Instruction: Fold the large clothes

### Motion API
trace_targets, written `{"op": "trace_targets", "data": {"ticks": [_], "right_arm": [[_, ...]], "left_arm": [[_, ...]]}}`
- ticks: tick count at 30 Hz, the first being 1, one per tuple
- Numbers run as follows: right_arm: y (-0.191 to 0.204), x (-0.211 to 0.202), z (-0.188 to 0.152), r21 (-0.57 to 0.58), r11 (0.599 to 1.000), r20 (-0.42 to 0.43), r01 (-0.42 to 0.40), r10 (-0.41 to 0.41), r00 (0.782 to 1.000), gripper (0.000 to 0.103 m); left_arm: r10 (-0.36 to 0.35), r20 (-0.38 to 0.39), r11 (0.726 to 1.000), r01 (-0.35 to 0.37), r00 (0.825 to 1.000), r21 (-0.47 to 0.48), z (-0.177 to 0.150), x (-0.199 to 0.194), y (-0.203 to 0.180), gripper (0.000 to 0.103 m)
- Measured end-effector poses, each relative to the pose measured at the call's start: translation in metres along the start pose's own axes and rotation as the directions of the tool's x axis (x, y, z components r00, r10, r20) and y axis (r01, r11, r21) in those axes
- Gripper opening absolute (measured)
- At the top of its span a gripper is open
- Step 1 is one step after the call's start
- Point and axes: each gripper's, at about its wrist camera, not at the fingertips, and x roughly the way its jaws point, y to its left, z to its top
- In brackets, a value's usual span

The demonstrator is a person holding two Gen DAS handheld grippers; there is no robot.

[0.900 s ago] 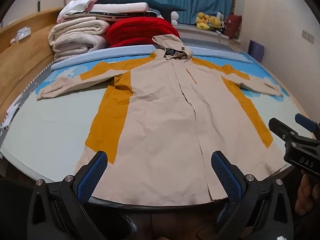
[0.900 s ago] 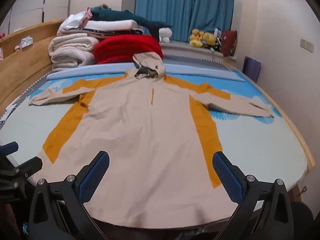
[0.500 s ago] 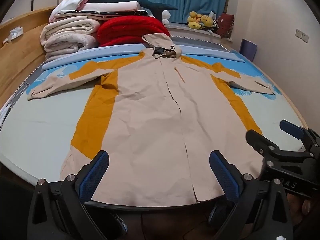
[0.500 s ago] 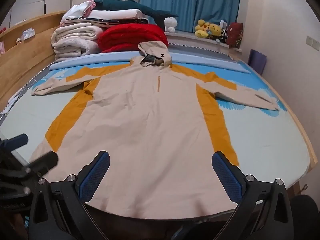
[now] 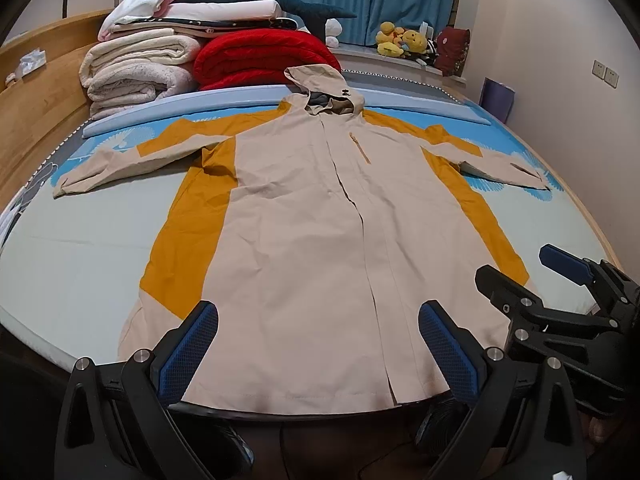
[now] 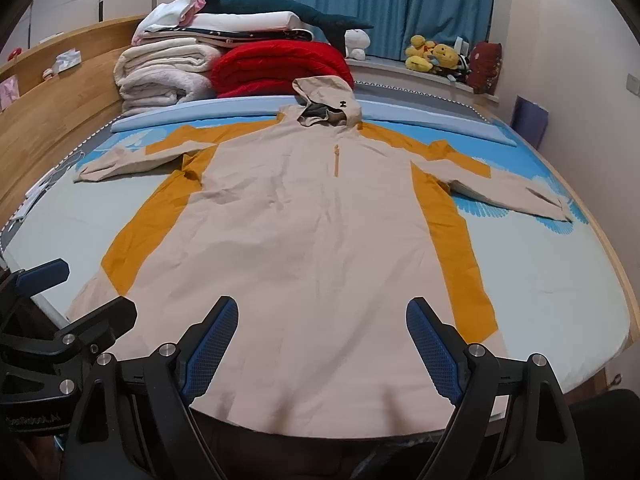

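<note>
1. While you're hovering at the foot of the bed [image 5: 60,264], the coat [image 5: 320,240] lies flat and face up on it, hood [image 5: 326,90] at 12 o'clock and hem at 6, right at the near edge.
2. Both sleeves are spread out, one toward 10 o'clock and one toward 2, with mustard panels down each side of the beige body.
3. Your left gripper [image 5: 318,354] sits over the hem with its blue pads [image 5: 188,354] spread wide, nothing between them but open air above the cloth.
4. Your right gripper [image 6: 322,346] is the same deal: fingers wide apart, gripping nothing, over the hem a bit toward the coat's 4 o'clock side.
5. From the left wrist view the right gripper shows at 4 o'clock, beside the coat's lower corner.
6. Way back at 11 o'clock there's a stack of folded blankets [image 5: 136,68] and a red quilt [image 5: 264,58], well apart from the coat.
</note>
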Motion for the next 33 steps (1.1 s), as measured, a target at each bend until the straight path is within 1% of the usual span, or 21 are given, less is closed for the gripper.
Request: {"op": "trace_targets", "data": {"ticks": [5,33], "right_arm": [[-0.0026,-0.0031,0.0023,0.015,1.000,0.007,-0.006,0.006,1.000,0.086],[-0.0068,-0.0037,0.0061,-0.001,1.000,0.006,0.004,-0.004,1.000,0.086]], "left_arm": [[0.006,0.007,1.000,-0.006,1.000,-0.006,0.0005,-0.0017,0.0009,0.099],[0.004,0.008,1.000,-0.004,1.000,-0.007,-0.0006,0.0016,0.0001,0.099]]}}
